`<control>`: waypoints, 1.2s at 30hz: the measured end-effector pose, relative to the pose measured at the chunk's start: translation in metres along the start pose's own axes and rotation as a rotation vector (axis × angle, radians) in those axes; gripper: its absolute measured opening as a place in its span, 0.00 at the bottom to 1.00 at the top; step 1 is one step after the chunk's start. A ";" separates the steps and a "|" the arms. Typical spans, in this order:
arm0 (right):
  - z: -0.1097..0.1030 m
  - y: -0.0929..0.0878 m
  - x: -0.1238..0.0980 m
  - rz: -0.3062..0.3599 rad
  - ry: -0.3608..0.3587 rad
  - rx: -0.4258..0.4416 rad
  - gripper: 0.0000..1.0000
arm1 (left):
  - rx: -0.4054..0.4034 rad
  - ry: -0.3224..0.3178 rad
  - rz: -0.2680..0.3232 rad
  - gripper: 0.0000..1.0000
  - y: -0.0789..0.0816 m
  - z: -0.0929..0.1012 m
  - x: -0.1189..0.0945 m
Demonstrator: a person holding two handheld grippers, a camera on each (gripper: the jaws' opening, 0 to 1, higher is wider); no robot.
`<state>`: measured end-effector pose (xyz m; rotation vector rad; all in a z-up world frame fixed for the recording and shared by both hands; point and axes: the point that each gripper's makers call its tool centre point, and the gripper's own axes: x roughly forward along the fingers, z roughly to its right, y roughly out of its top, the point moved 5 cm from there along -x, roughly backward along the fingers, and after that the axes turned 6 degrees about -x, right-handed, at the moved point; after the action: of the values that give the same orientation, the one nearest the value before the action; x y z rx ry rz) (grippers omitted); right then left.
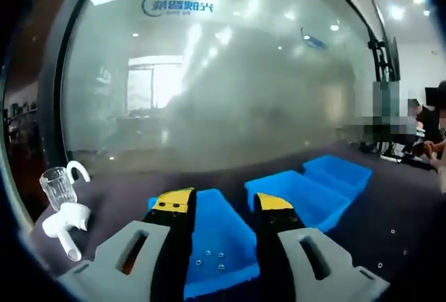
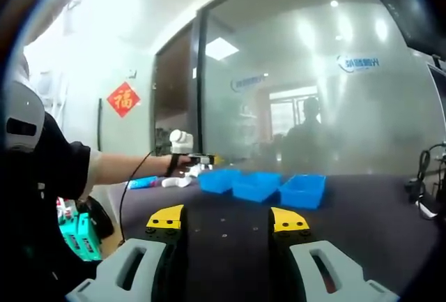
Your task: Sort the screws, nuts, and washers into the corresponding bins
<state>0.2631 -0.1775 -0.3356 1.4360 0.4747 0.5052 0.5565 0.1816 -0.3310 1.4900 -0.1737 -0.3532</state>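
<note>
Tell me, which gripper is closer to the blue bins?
Left. The left gripper hovers right over the nearest of the blue bins, jaws apart. The right gripper sits far back across the dark table.

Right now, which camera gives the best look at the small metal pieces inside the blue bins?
The left gripper view: the nearest blue bin sits close between its tool's jaws, with small metal pieces visible inside. The right gripper view shows three blue bins far off, contents indiscernible.

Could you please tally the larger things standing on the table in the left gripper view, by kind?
Blue bins: 3, the nearest holding small metal pieces, a middle one, a far one.
Clear glass mug: 1.
White handheld object: 1.
Total: 5.
</note>
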 end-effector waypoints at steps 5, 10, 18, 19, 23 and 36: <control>-0.001 0.000 0.002 0.000 0.006 -0.001 0.42 | -0.009 -0.057 0.018 0.38 0.002 0.019 -0.017; -0.002 0.001 0.004 0.004 0.015 0.001 0.42 | -0.024 -0.137 0.038 0.41 0.002 0.043 -0.045; -0.005 0.003 0.005 0.004 0.025 -0.006 0.42 | -0.048 -0.251 0.052 0.43 -0.008 0.076 -0.096; -0.005 0.003 0.005 0.003 0.026 -0.008 0.42 | -0.045 -0.267 0.058 0.43 -0.008 0.080 -0.104; -0.005 0.004 0.004 0.003 0.026 -0.011 0.43 | -0.032 -0.325 0.060 0.45 -0.009 0.099 -0.138; -0.003 0.004 0.005 -0.008 0.023 -0.022 0.43 | -0.022 -0.430 0.039 0.49 -0.033 0.122 -0.227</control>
<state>0.2654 -0.1714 -0.3318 1.4083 0.4921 0.5193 0.2999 0.1416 -0.3310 1.3710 -0.5380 -0.6399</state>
